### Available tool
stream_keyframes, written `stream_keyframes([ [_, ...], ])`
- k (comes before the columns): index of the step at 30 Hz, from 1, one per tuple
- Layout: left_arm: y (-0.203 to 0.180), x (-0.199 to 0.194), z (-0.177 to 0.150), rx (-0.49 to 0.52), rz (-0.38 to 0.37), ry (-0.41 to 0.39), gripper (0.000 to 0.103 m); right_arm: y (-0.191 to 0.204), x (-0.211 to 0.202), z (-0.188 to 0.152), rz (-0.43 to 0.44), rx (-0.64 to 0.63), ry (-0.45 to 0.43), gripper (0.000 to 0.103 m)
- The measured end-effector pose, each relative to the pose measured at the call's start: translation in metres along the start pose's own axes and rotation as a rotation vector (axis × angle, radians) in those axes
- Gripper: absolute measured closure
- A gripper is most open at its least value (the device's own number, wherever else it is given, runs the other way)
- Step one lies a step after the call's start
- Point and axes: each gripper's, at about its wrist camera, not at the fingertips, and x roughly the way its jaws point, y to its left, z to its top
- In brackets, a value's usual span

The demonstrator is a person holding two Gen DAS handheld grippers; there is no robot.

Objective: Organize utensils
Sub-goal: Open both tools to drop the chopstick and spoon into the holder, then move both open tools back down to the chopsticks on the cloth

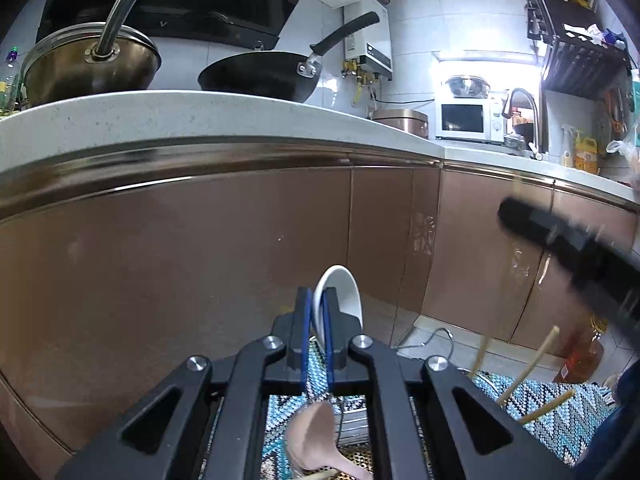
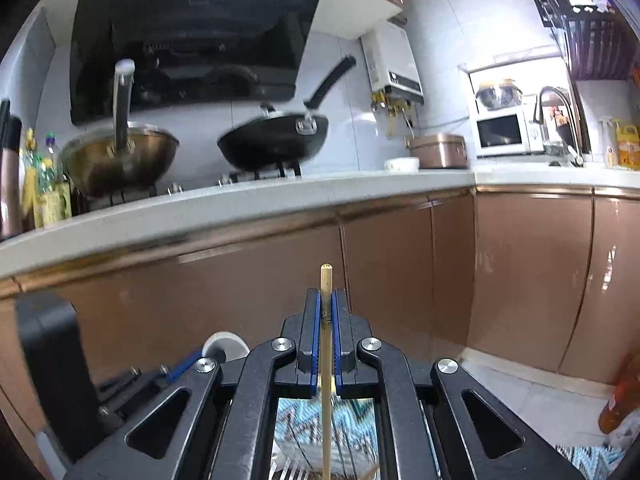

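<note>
My left gripper [image 1: 318, 300] is shut on a white ceramic spoon [image 1: 340, 292], whose bowl stands up between the blue pads. My right gripper [image 2: 327, 304] is shut on a single wooden chopstick [image 2: 326, 280] that points upward; its lower end runs down below the jaws. The right gripper also shows blurred at the right of the left wrist view [image 1: 576, 248]. The left gripper and the white spoon [image 2: 224, 346] show at the lower left of the right wrist view. Under the left gripper lie a pink spoon [image 1: 316, 436] and several loose chopsticks [image 1: 528, 368] on a zigzag cloth [image 1: 568, 412].
Brown cabinet doors [image 1: 180, 264] and a white countertop [image 1: 200, 120] stand ahead. On it are a brass wok [image 1: 88, 68], a black wok [image 1: 260, 76], a rice cooker [image 1: 400, 120] and a microwave [image 1: 468, 120]. An oil bottle [image 1: 580, 356] stands on the floor at the right.
</note>
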Motion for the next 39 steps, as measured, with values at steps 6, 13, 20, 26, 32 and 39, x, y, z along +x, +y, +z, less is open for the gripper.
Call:
stream_keyframes([
  [6, 0.006, -0.01, 0.004, -0.026, -0.118, 0.077, 0.09, -0.003, -0.005, -0.016, -0.015, -0.007, 0.046, 0.074],
  [13, 0.037, -0.066, 0.051, -0.055, -0.213, 0.047, 0.057, -0.001, -0.037, -0.001, -0.027, -0.012, 0.051, 0.066],
  [20, 0.074, -0.125, 0.07, -0.033, -0.244, 0.075, 0.057, 0.013, -0.089, 0.017, -0.053, -0.049, 0.054, 0.066],
  [26, 0.118, -0.181, 0.075, 0.0, -0.243, 0.088, 0.057, 0.021, -0.14, 0.025, -0.064, -0.088, 0.072, 0.066],
  [32, 0.148, -0.213, 0.068, -0.018, -0.226, 0.092, 0.057, 0.032, -0.178, 0.02, -0.067, -0.107, 0.106, 0.063],
  [39, 0.161, -0.235, 0.058, -0.008, -0.227, 0.095, 0.052, 0.042, -0.22, 0.005, -0.087, -0.13, 0.145, 0.063],
])
